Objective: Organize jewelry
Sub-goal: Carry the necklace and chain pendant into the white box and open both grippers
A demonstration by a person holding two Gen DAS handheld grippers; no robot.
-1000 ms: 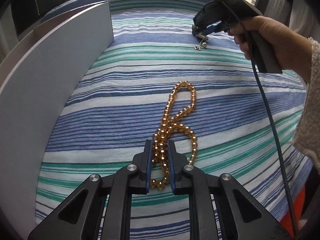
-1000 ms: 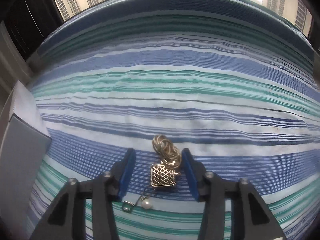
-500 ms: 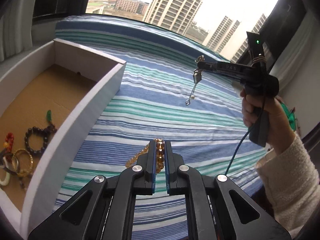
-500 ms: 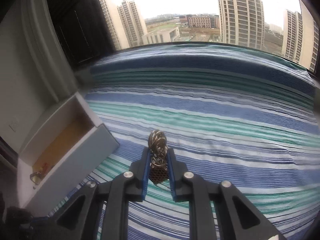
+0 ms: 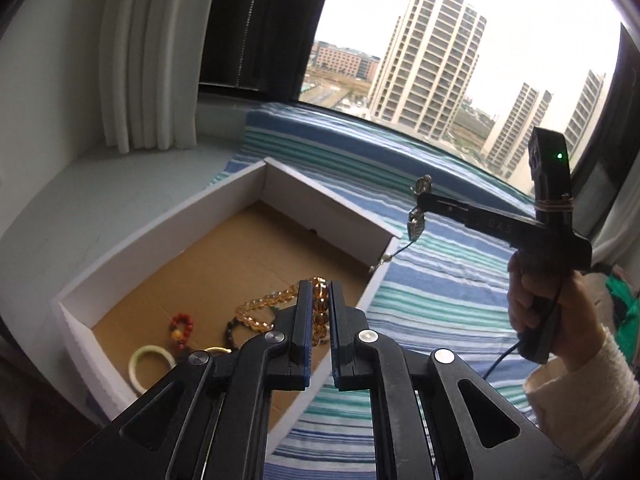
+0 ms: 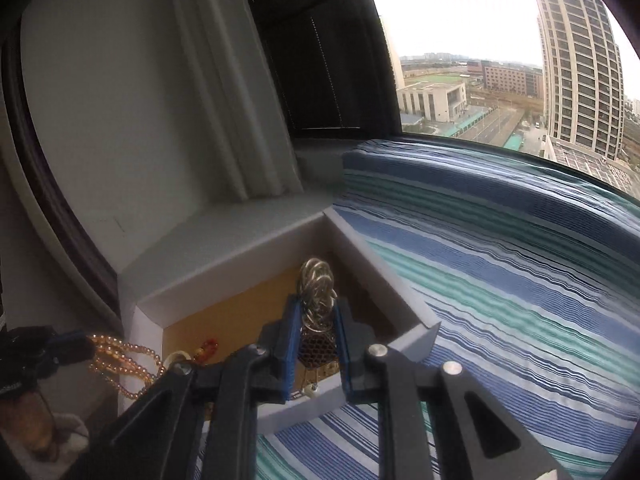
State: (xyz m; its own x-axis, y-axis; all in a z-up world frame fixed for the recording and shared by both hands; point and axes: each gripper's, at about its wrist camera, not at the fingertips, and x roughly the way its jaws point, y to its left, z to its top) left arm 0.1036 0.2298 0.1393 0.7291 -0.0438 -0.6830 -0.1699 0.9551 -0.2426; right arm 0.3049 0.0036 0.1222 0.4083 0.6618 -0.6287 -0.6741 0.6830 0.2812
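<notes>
Two grippers are seen up in the air here, each one clamped on a piece of jewelry. The left gripper [image 5: 319,332] is closed narrow on an amber bead necklace [image 5: 264,305], with a few beads pinched between the blue pads and the rest of the strand dangling down toward the white box [image 5: 328,204]. That box has a brown cardboard floor and is set on a blue, green and white striped cloth [image 5: 432,292] by the window.

Inside the box, near the front-left corner, a pale jade bangle [image 5: 152,364], a red bead bracelet [image 5: 181,326] and a dark bead bracelet [image 5: 236,330] are laid close together; part of a gold ring-shaped piece is hidden behind the left gripper.

The right gripper [image 6: 316,344] is shut on a gold pendant earring [image 6: 317,320]: the knotted wire loops stick up above the pads, the lattice square is squeezed between them, and a little pearl drop hangs below. From the left wrist view it's held over the box's right wall, so over the box edge rather than in it. The right hand [image 5: 548,300] is wrapped around the handle, cream sleeve at the wrist.
</notes>
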